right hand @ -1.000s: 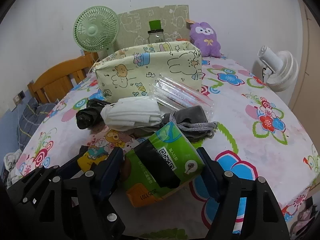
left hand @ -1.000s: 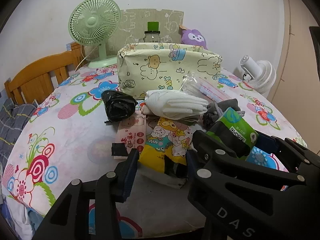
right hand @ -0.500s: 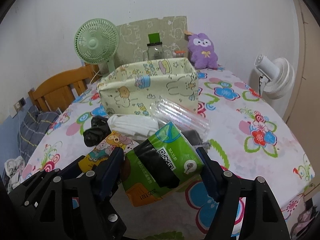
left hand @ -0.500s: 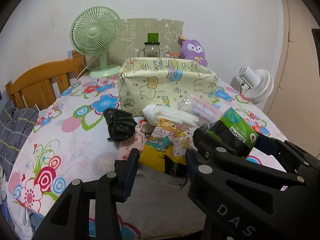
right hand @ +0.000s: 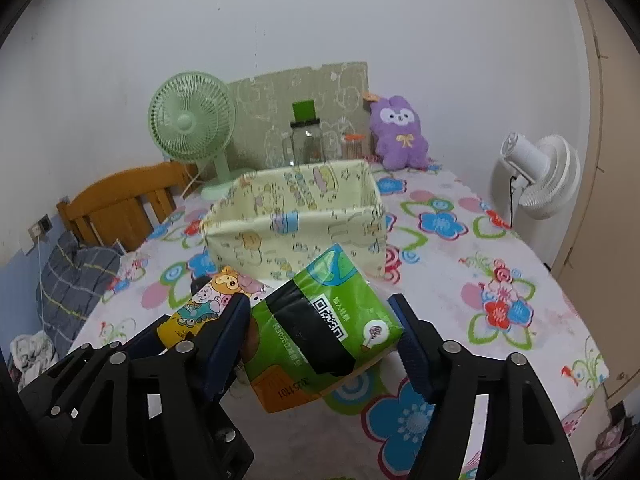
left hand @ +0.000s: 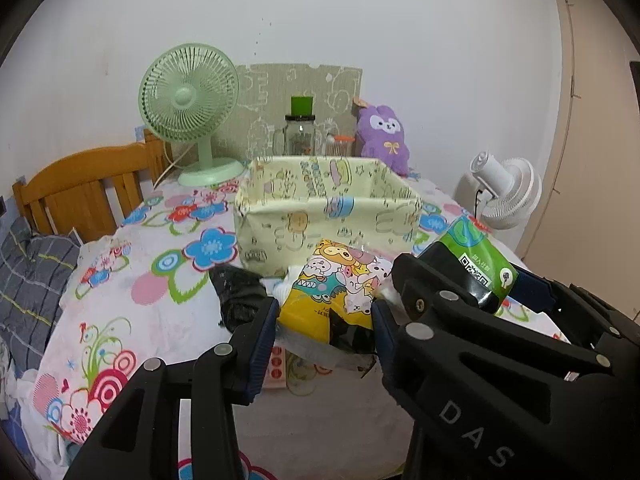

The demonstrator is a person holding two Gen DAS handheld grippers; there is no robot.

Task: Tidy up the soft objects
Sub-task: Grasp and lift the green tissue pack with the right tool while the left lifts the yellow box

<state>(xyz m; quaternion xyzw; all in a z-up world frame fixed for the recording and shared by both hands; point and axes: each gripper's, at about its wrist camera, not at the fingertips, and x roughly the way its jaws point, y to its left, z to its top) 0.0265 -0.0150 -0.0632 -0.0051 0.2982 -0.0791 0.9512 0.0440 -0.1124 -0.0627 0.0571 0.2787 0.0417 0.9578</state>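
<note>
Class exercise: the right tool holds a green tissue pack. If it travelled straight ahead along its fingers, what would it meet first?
Probably the near wall of the cartoon-print fabric bin, which sits directly beyond the green tissue pack in the right tool. Depth is uncertain.

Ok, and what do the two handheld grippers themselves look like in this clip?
Both match: the left gripper and the right gripper are matte black plastic with cut-out openings and silver screw heads. Each finger carries a ridged blue pad. White letters "DAS" mark one black frame in the left wrist view. No cables or sleeves show.
</note>
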